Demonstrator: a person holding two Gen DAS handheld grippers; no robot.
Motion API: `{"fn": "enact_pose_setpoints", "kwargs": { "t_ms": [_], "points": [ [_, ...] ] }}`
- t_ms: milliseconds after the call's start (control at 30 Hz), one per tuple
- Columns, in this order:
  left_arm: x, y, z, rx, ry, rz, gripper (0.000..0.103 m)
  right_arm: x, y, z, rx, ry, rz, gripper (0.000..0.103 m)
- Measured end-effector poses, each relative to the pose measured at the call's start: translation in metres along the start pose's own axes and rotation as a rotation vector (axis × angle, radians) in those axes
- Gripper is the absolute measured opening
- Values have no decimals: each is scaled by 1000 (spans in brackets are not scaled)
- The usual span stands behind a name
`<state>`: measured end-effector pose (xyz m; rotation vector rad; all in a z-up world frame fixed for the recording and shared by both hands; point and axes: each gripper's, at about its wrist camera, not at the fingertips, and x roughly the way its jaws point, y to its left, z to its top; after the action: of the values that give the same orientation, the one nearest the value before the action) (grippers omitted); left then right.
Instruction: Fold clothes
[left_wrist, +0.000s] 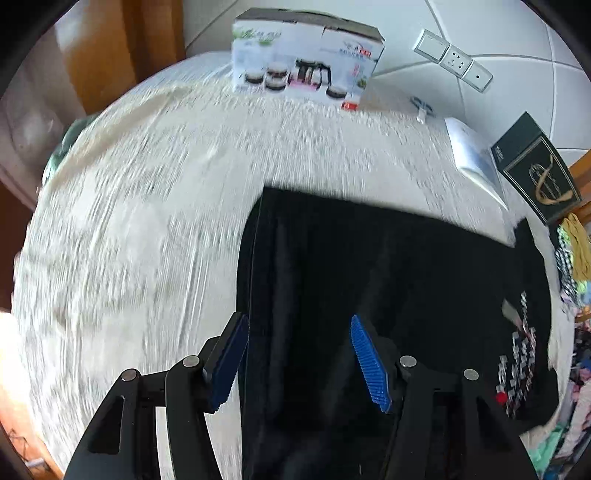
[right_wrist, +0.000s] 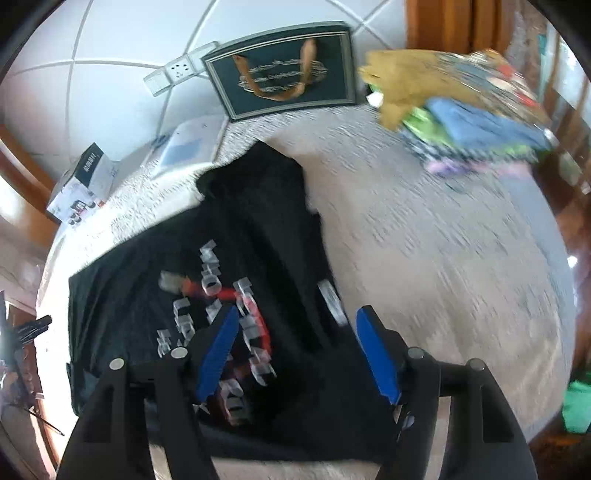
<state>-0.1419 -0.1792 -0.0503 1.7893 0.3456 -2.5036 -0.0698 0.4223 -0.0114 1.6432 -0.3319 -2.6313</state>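
A black T-shirt with white and red printed lettering lies flat on a white patterned tablecloth. My left gripper is open and empty, hovering over the shirt's left edge. In the right wrist view the same shirt lies with its print facing up. My right gripper is open and empty above the printed area, near the shirt's right edge. Both views are blurred by motion.
A white teapot-set box stands at the table's far edge. A dark green framed box leans on the tiled wall. A pile of colourful folded clothes lies at the far right. A white flat box lies nearby.
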Motion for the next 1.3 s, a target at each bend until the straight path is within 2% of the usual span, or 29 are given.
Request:
{"fn": "enact_pose_setpoints", "kwargs": {
  "t_ms": [167,200,233,267,533,733,1000,1033,1067,1100,1133,1167,1233,1300],
  "points": [
    [36,5,48,-24,46,24,60,46,20,66,-30,40,16,66],
    [44,7,57,-26,55,25,64,59,24,80,-38,54,21,66],
    [51,8,64,-26,66,29,77,69,28,90,-43,67,22,66],
    [58,9,70,-23,75,41,82,80,31,101,-49,81,24,66],
    [107,9,106,8,144,105,82,172,54,175,-85,192,-18,66],
    [131,-8,113,91,158,118,85,222,62,209,-114,235,-24,66],
    [135,-6,111,74,140,119,88,254,81,214,-227,224,-96,68],
    [136,-5,112,69,144,120,87,256,84,212,-250,226,-111,61],
    [136,-5,114,63,151,119,86,257,88,211,-273,227,-121,54],
    [137,-4,115,57,156,118,85,253,94,209,-300,222,-118,23],
    [135,-4,117,52,158,116,75,251,99,208,-323,219,-123,5],
    [133,-3,117,44,158,100,48,247,102,207,-337,213,-133,5],
    [126,-2,116,15,164,38,15,233,105,203,-353,191,-110,5],
    [118,-2,115,7,159,-4,15,212,104,199,-358,153,-72,5]
  ]
}}
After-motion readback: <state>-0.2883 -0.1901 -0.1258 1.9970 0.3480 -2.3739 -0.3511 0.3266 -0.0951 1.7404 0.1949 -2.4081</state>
